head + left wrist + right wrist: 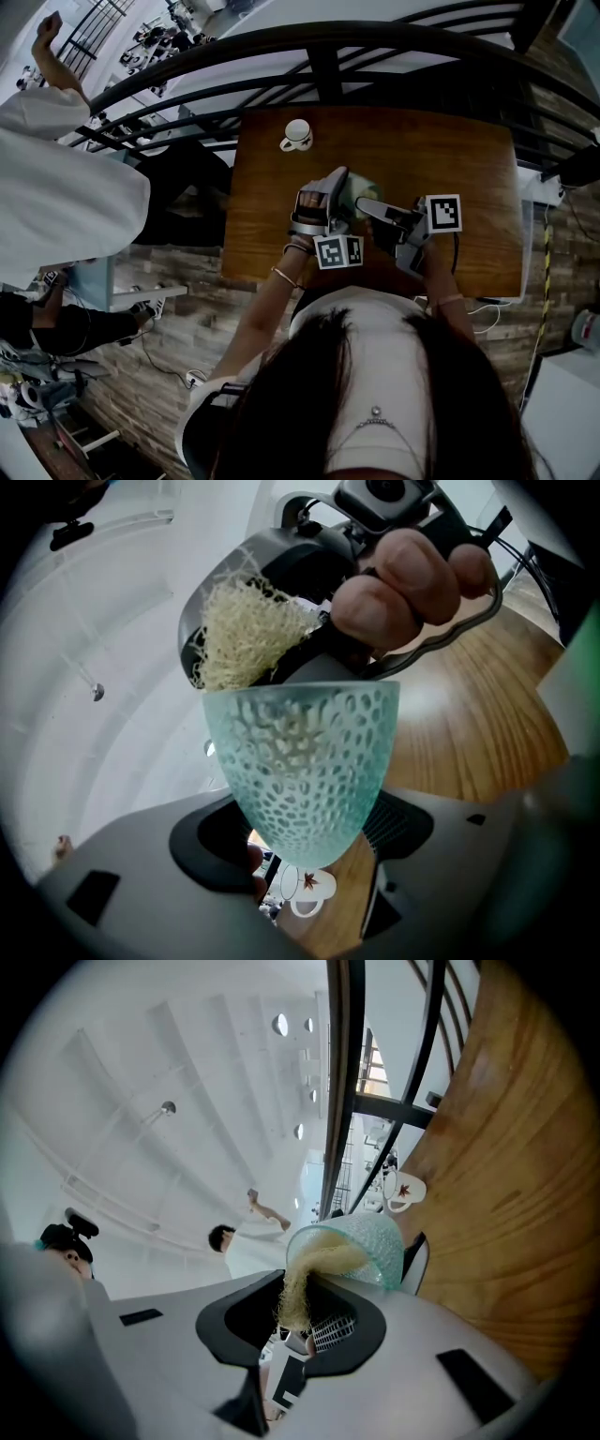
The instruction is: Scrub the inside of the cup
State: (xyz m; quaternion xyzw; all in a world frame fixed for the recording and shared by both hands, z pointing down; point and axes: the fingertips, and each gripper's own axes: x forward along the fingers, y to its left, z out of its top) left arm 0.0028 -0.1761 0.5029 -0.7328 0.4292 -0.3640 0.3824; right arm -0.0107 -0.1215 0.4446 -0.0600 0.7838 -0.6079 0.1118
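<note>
Where the cup (305, 771) is: lifted over the wooden table (469, 187), clamped at its base by the left gripper (305, 844).
Right gripper (300, 1326): jaws closed on a straw-coloured scrubber (302, 1283).
Scrubber: far end inside the cup's mouth.
White mug (297, 135): at the table's far edge, well apart.

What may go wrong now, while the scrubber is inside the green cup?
1. The left gripper grips the green cup only at its narrow bottom; a hard push may lever it loose above the table.
2. The right gripper pinches just the tail of the fibrous scrubber, which may slip out and stay inside.
</note>
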